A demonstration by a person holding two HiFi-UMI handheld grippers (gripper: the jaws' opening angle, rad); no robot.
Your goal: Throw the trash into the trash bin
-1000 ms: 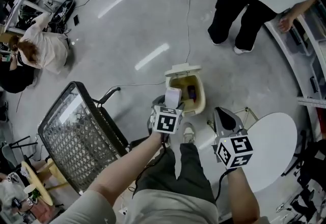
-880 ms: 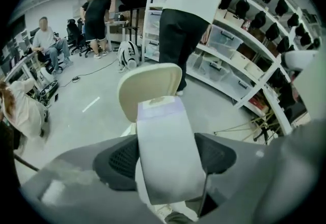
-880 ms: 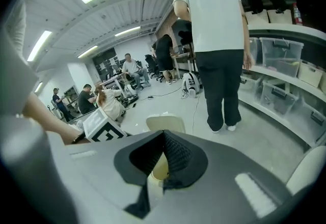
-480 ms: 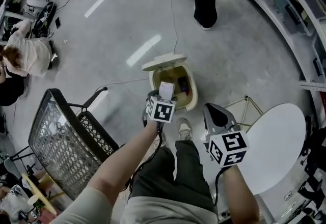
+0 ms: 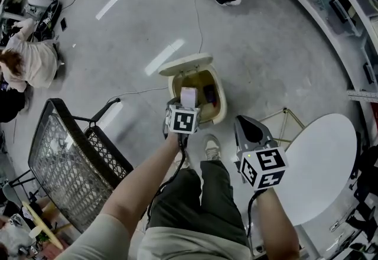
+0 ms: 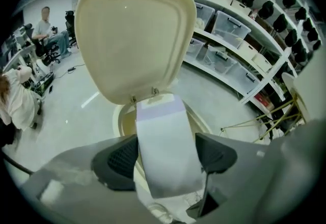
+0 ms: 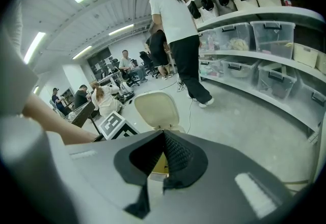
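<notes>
The left tongs (image 6: 166,159) grip the trash (image 6: 162,126), a white paper piece, and hold it right above the open bin (image 5: 222,99), with the lid (image 6: 135,34) standing up behind it. The right tongs (image 7: 162,139) are closed with nothing in them, off to the side near the round tabletop (image 5: 313,170). I think this is the drop step: next, the left tongs need to open wide over the hole, not the rim, so the 1 piece falls inside.
</notes>
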